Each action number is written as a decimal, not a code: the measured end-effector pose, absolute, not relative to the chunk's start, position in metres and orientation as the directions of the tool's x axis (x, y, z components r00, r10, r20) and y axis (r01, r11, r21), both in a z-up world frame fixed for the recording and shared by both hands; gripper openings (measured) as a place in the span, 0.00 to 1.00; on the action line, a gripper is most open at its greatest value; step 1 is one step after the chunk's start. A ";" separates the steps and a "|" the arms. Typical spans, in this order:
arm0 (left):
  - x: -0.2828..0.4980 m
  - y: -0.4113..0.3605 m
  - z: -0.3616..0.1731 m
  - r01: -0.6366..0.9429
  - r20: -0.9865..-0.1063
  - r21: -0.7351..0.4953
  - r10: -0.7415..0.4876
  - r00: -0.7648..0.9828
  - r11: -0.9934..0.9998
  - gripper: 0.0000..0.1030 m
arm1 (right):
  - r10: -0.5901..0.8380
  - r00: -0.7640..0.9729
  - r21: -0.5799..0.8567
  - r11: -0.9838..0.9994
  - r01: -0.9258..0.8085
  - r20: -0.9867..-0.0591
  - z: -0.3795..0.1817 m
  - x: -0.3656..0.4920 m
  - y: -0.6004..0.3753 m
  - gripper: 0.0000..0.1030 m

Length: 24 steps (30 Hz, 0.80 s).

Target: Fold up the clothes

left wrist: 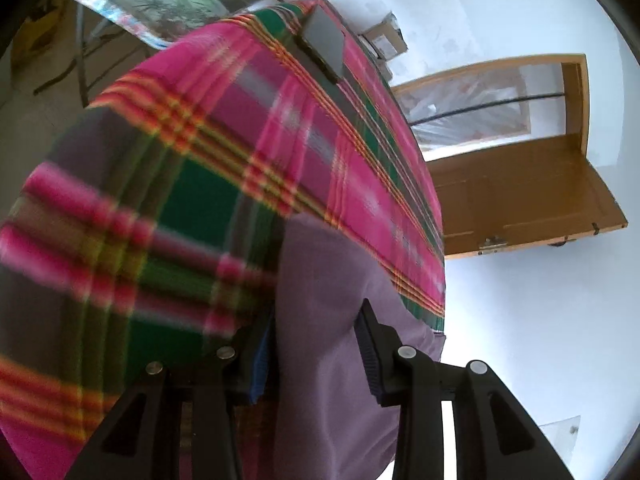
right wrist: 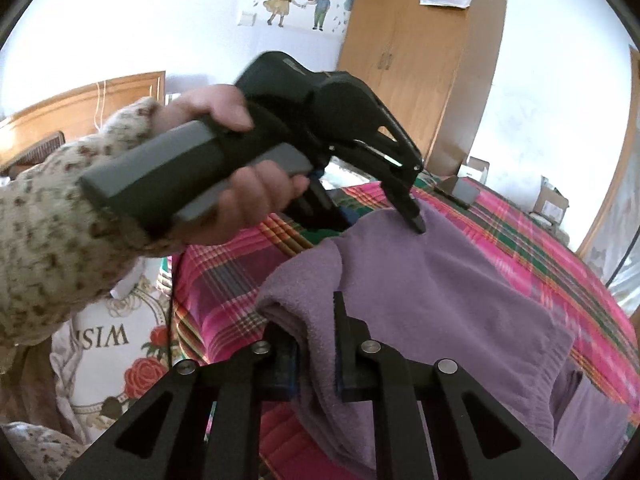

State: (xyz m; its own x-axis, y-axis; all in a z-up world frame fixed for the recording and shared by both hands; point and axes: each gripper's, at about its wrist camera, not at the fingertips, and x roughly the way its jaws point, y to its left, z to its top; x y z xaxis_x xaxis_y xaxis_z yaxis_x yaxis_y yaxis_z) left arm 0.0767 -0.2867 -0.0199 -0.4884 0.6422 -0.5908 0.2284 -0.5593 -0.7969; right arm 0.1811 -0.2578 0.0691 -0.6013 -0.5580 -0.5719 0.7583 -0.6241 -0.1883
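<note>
— Lying across the plaid bedspread (right wrist: 532, 240), the purple garment (right wrist: 460, 280) covered the near part of the bed, did it not?

— It did. Its near edge was bunched into a thick fold, and the right claw (right wrist: 320, 344) had that fold between its fingers, the jaws drawn narrow and pressing on the cloth.

— And the left claw (left wrist: 316, 356)?

— From its own camera its jaws stood fairly wide, with a swell of the purple cloth filling the gap between them. The right wrist view showed one fingertip down on the far part of the garment. Whether the pads truly pinched the fabric could not be told.

— Who held it?

— A person's hand (right wrist: 240, 184) in a speckled sleeve (right wrist: 52, 232) gripped the handle of that left tool.

— Anything else on the bed?

— A dark flat phone-like object (left wrist: 324, 44) lay on the bedspread well beyond the garment. A wooden door (left wrist: 520, 184) stood open behind, and a wooden wardrobe (right wrist: 420, 60) stood against the wall.
</note>
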 end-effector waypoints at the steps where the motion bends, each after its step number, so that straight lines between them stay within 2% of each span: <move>1: 0.073 -0.286 -0.021 0.231 -0.594 -0.796 0.645 -0.481 -0.560 0.32 | -0.561 -0.599 -0.181 -0.626 0.759 -0.572 0.070 0.181 -0.256 0.12; 6: 0.067 -0.289 -0.030 0.254 -0.585 -0.807 0.660 -0.471 -0.533 0.21 | -0.566 -0.597 -0.168 -0.630 0.758 -0.569 0.071 0.177 -0.252 0.12; 12: 0.068 -0.292 -0.030 0.255 -0.579 -0.811 0.665 -0.472 -0.526 0.16 | -0.576 -0.576 -0.151 -0.619 0.771 -0.580 0.069 0.172 -0.255 0.12; 24: 0.083 -0.305 0.002 0.251 -0.596 -0.790 0.604 -0.530 -0.559 0.14 | -0.637 -0.556 -0.129 -0.589 0.798 -0.535 0.088 0.172 -0.266 0.11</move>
